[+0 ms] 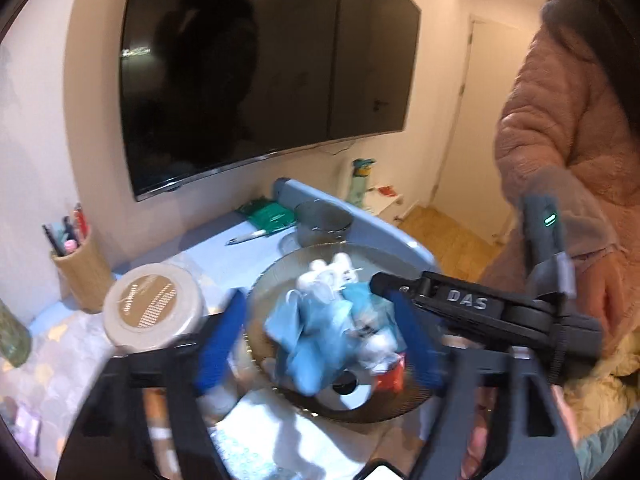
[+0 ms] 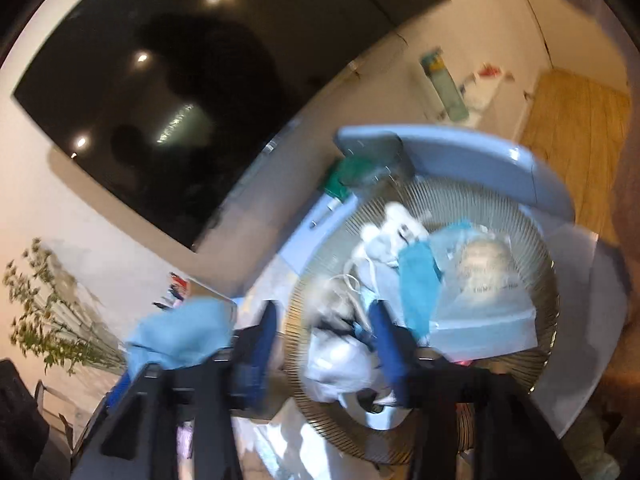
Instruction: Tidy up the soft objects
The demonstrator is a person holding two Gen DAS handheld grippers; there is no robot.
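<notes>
A ribbed glass plate (image 1: 272, 280) on the light blue table holds a pile of soft things: light blue face masks (image 1: 308, 332), a teal cloth (image 1: 356, 292) and white soft pieces (image 1: 332, 270). My left gripper (image 1: 320, 340) is open, its blue fingers (image 1: 220, 340) on either side of the pile, just above it. My right gripper enters the left wrist view from the right (image 1: 472, 304). In the right wrist view my right gripper (image 2: 324, 344) is open over the plate (image 2: 536, 248), above a white mask (image 2: 336, 364). A bagged mask (image 2: 484, 304) and a teal cloth (image 2: 416, 284) lie beside it.
A round beige tin (image 1: 152, 308) and a pen cup (image 1: 80, 268) stand left of the plate. A glass bowl (image 1: 324, 220), a pen (image 1: 248, 236) and a green packet (image 1: 268, 212) lie behind it. A wall TV (image 1: 260, 72) hangs above. The person's pink sleeve (image 1: 568, 128) is right.
</notes>
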